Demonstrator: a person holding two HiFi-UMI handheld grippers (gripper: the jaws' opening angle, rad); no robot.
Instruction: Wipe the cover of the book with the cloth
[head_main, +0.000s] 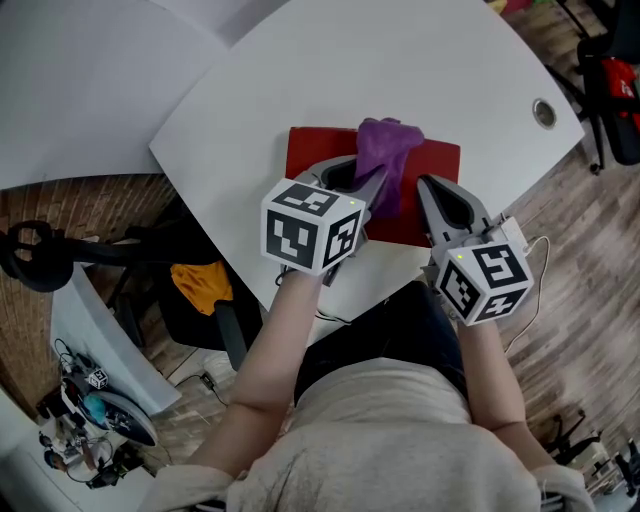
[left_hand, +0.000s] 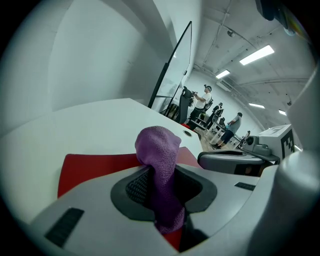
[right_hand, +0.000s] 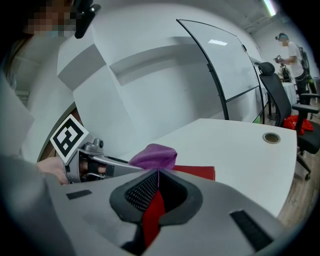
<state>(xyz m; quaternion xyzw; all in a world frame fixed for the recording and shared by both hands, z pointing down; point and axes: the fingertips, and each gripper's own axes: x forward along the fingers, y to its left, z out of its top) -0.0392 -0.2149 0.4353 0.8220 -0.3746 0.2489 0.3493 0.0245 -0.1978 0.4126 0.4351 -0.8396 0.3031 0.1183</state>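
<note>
A red book (head_main: 320, 152) lies flat on the white table (head_main: 300, 70), near its front edge. A purple cloth (head_main: 386, 150) hangs bunched over the book's middle, and my left gripper (head_main: 378, 182) is shut on it. In the left gripper view the cloth (left_hand: 159, 150) stands up between the jaws above the book (left_hand: 90, 167). My right gripper (head_main: 424, 186) is over the book's right part, just right of the cloth, its jaw tips closed together with nothing between them. In the right gripper view the cloth (right_hand: 154, 156) and book (right_hand: 197, 172) lie just past the tips.
A round cable hole (head_main: 544, 112) sits in the table at the far right. The table's front edge runs just behind both grippers. A dark chair with an orange cloth (head_main: 200, 285) stands on the floor at left. People (left_hand: 202, 100) stand far off.
</note>
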